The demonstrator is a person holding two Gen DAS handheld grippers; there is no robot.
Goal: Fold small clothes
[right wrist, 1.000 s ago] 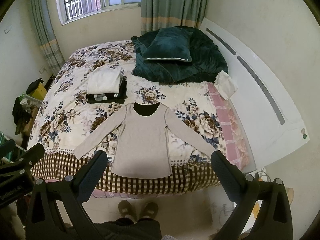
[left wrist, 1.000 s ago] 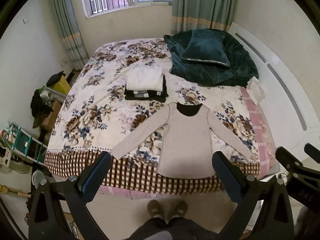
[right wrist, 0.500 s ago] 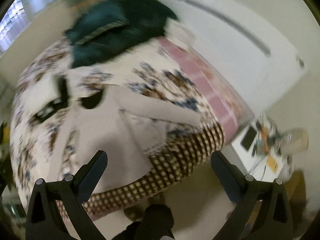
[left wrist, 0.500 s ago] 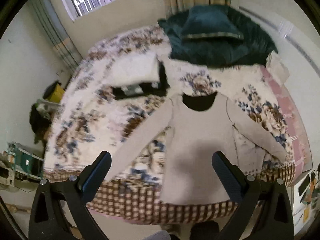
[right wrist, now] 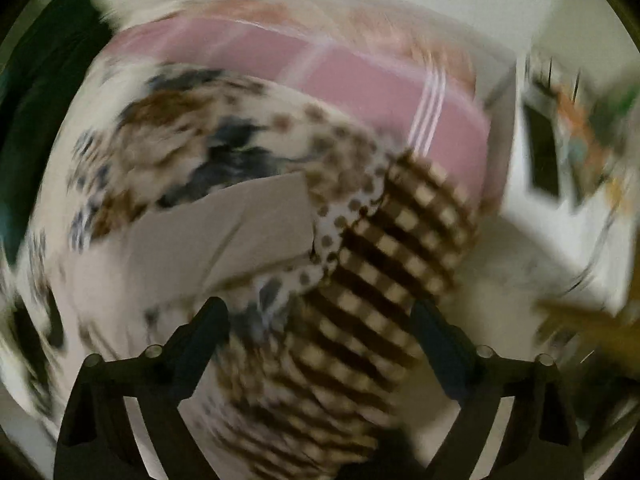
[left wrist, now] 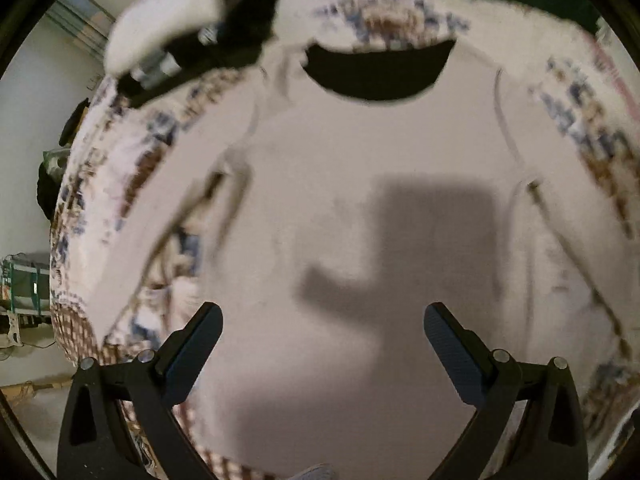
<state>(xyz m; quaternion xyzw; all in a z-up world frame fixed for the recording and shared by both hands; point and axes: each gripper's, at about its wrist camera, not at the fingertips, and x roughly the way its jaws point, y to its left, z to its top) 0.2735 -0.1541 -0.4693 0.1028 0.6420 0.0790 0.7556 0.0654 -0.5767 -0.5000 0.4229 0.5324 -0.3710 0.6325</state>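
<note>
A beige long-sleeved top (left wrist: 340, 208) lies flat on the floral bed cover, its dark neckline (left wrist: 376, 74) at the far end. My left gripper (left wrist: 322, 344) is open and empty, hovering close above the top's body. In the blurred right wrist view, the top's right sleeve end (right wrist: 240, 224) lies on the cover near the bed's corner. My right gripper (right wrist: 320, 340) is open and empty, just in front of that sleeve end and above the checked border (right wrist: 384, 264).
A stack of folded clothes (left wrist: 188, 28), white over black, sits on the bed beyond the top's left shoulder. A dark green blanket (right wrist: 36, 92) lies at the far side. A pink sheet (right wrist: 320, 76) and a white bedside surface (right wrist: 560, 184) are to the right.
Both grippers have dropped down close to the bed. The left has come in over the top's body; the right has swung right toward the sleeve end at the bed corner. Both stay open.
</note>
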